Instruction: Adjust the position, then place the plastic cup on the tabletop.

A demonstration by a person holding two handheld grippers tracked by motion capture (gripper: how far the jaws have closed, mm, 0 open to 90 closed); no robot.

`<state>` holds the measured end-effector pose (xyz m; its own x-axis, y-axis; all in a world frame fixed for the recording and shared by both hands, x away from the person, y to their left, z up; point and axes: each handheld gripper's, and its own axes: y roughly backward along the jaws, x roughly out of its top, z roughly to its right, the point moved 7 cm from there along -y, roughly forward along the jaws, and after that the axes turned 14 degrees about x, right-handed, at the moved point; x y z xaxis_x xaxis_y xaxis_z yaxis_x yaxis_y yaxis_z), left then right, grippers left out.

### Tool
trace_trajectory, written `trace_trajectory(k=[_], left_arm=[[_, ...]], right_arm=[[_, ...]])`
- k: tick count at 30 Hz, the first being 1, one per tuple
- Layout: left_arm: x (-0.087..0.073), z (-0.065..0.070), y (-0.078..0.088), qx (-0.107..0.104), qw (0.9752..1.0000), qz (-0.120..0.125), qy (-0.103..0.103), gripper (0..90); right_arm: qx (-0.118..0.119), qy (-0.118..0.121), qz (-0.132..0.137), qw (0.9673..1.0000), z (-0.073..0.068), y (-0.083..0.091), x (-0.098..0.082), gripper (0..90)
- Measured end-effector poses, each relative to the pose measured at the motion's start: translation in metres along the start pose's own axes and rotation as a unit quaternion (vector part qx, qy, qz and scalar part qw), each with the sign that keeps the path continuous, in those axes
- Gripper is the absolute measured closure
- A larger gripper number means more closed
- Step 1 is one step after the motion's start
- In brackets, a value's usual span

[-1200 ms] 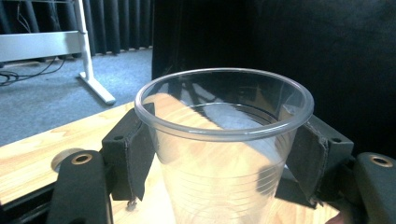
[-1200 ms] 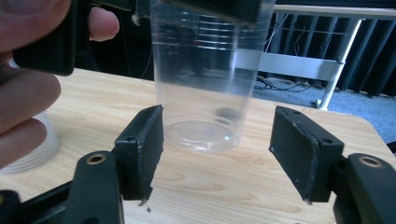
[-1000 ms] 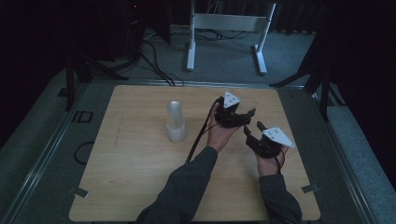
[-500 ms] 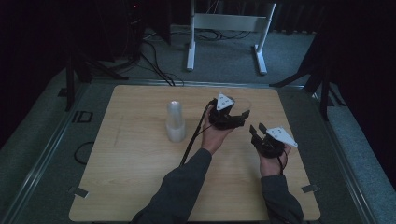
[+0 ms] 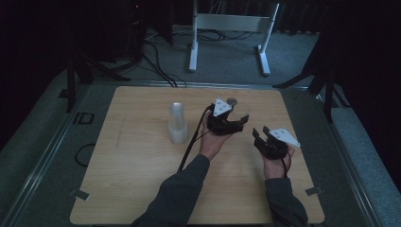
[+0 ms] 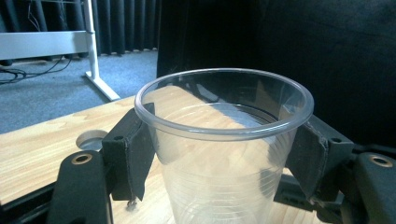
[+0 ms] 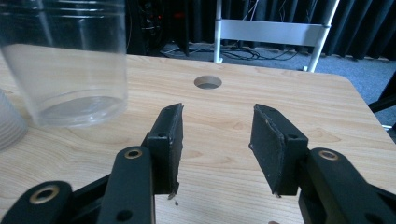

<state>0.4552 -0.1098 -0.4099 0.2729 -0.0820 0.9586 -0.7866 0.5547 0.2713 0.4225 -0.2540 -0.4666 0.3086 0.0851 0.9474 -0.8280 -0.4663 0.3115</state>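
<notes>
A clear plastic cup (image 6: 224,140) stands upright between the pads of my left gripper (image 6: 224,154), which is shut on its wall just below the rim. In the high view the left gripper (image 5: 235,124) is at the table's middle right, with the cup (image 5: 242,111) faint in front of it. In the right gripper view the held cup (image 7: 70,60) hangs at the upper left. My right gripper (image 7: 217,140) has its jaws apart with nothing between them, low over bare wood. It sits to the right of the left one (image 5: 259,134).
A stack of cups (image 5: 178,124) stands left of centre on the wooden table (image 5: 132,179); its edge shows at the left (image 7: 8,123) in the right gripper view. A round hole (image 5: 231,100) lies in the tabletop behind the grippers. A white metal stand (image 5: 227,23) is on the floor beyond.
My left hand with the cup has shifted a little to the left and toward the person. The right hand has kept its place.
</notes>
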Motion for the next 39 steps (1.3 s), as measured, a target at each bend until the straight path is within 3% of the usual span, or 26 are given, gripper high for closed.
trace_trajectory(k=[24, 39], left_arm=[[-0.002, -0.002, 0.014, -0.003, 0.9999, 0.013, -0.002, 29.9], [-0.003, -0.010, 0.019, 0.011, 0.9998, 0.017, -0.007, 29.9]], right_arm=[[-0.007, -0.009, -0.005, 0.9999, 0.007, -0.001, -0.002, 49.5], [-0.007, -0.015, -0.006, 0.9999, 0.009, -0.006, -0.003, 49.2]])
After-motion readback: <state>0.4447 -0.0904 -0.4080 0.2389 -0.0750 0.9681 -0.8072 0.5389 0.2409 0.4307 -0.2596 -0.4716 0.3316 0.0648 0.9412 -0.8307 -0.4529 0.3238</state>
